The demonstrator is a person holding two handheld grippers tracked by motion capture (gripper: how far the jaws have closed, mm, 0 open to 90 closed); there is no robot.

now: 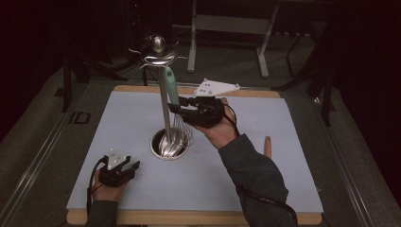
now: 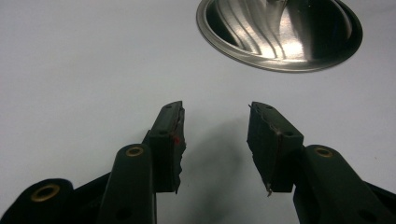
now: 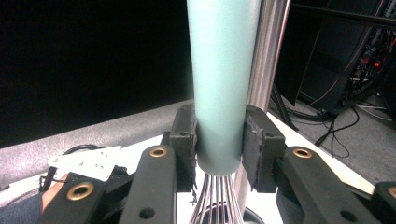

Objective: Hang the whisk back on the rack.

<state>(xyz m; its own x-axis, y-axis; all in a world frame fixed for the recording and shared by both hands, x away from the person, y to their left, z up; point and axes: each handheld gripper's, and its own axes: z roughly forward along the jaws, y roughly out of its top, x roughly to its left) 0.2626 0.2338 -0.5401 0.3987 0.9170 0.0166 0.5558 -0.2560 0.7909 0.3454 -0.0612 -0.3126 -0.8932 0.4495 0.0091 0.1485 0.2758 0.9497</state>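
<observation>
Teal whisk handle (image 3: pixel 223 84) between right hand-held gripper (image 3: pixel 219 140) pads

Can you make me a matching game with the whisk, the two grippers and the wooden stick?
Things:
1. whisk
2. left gripper
3. right gripper
4. wooden stick

States:
A. lies flat on the mat, right of the sleeve
B. open, nothing between the jaws
C. green handle, hangs by the steel stand
D. jaws around the green handle

Pairs: 1-C, 2-B, 3-D, 4-A
</observation>
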